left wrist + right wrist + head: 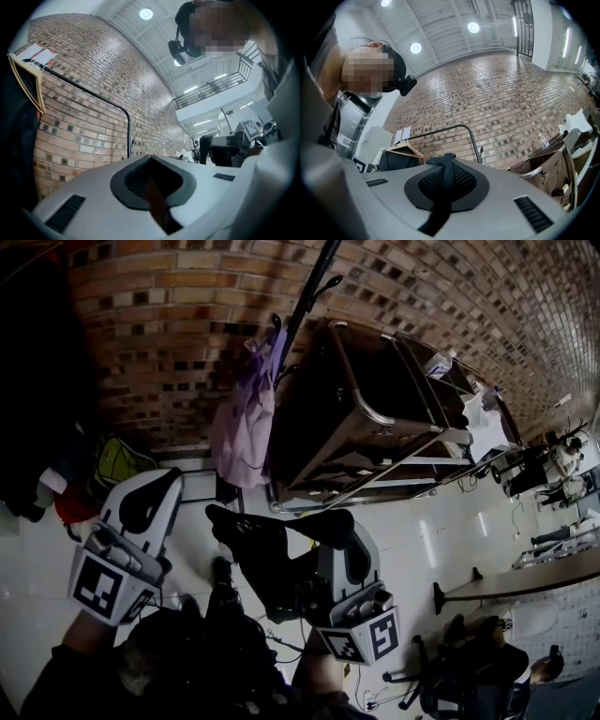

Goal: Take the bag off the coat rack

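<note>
Far ahead on the coat rack (309, 296), the lilac bag (242, 427) is hanging, likely soft and light, best lifted by its upper strap. The right gripper (349, 540) is clamping a black strap (443, 185), and the left gripper (150, 498) is sitting closed.

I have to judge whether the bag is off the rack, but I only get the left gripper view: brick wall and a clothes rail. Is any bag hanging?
Observer: Yes. The head view shows a purple backpack hanging on the coat rack.
Operator: Is the right gripper holding anything?
Observer: Its own view shows the tongs of the right gripper shut on a black strap.
Operator: Is that the backpack's strap?
Observer: It seems not. In the head view the backpack hangs apart from that gripper, higher in the picture.
</note>
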Demonstrator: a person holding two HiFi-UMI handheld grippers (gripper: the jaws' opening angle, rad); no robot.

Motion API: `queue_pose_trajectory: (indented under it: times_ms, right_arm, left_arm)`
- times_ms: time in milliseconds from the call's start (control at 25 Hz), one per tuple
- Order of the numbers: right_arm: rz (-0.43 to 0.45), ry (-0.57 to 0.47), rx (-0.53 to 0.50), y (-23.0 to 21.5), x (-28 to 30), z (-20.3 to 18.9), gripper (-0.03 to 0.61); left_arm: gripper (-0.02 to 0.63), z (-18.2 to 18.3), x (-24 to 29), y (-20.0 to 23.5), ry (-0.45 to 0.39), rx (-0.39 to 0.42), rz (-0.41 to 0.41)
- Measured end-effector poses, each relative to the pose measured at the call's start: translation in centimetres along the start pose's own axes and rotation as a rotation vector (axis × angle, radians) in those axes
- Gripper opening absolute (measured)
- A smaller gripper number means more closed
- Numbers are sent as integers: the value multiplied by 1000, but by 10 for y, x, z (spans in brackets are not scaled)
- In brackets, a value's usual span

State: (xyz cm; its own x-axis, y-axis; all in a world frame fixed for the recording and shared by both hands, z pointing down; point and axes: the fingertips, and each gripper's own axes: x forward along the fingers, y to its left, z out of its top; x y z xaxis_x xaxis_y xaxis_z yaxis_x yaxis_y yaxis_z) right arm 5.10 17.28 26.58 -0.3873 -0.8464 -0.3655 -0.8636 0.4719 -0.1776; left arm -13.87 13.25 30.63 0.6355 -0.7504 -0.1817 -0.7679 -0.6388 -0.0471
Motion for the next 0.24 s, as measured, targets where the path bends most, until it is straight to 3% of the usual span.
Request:
queue_pose_trajectory:
  times_ms: [240]
  right_arm:
    - [-13,21,-39,0,-12,-3,15]
  left_arm:
    - [35,-1,-4,-7,-1,-9,-11]
